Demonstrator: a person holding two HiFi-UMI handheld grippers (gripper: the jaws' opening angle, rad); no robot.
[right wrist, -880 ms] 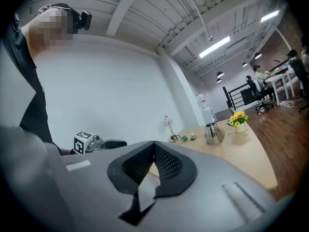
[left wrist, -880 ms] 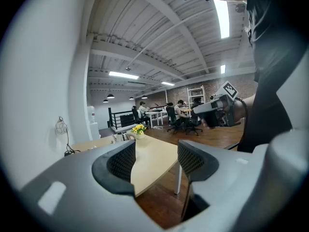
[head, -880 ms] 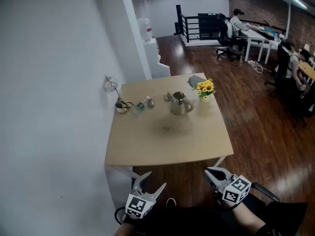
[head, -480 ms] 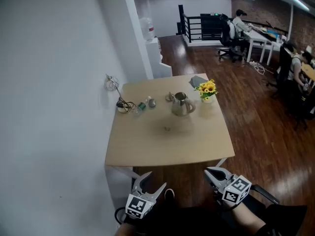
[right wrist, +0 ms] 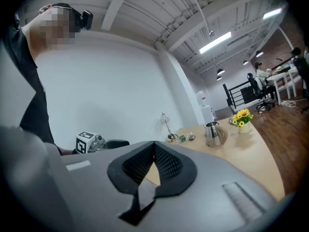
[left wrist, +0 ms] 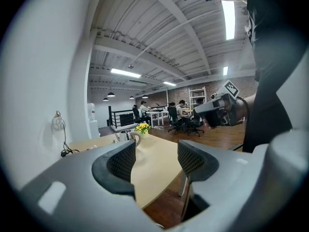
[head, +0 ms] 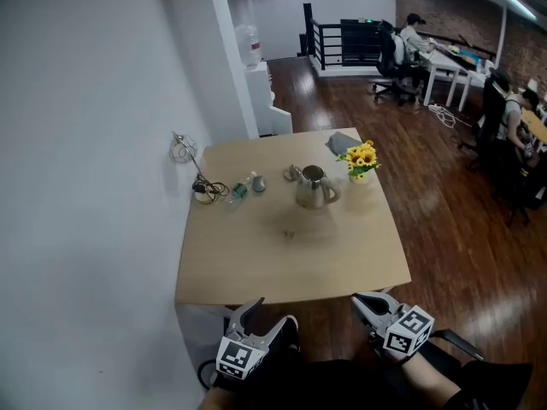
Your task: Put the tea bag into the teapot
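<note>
Rounded, shiny metal teapot (head: 314, 186) on a smooth wooden counter (head: 256, 263).
Short of the counter's near edge: left gripper (head: 263, 316) spread open, right gripper (head: 361, 300) closed, both empty.

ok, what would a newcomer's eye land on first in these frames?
The steel teapot stands on the far half of the table, with yellow flowers just right of it. Both claws hang low, off the table's near edge and nowhere near the pot: the left claw is open and empty, the right claw is shut on nothing.
</note>
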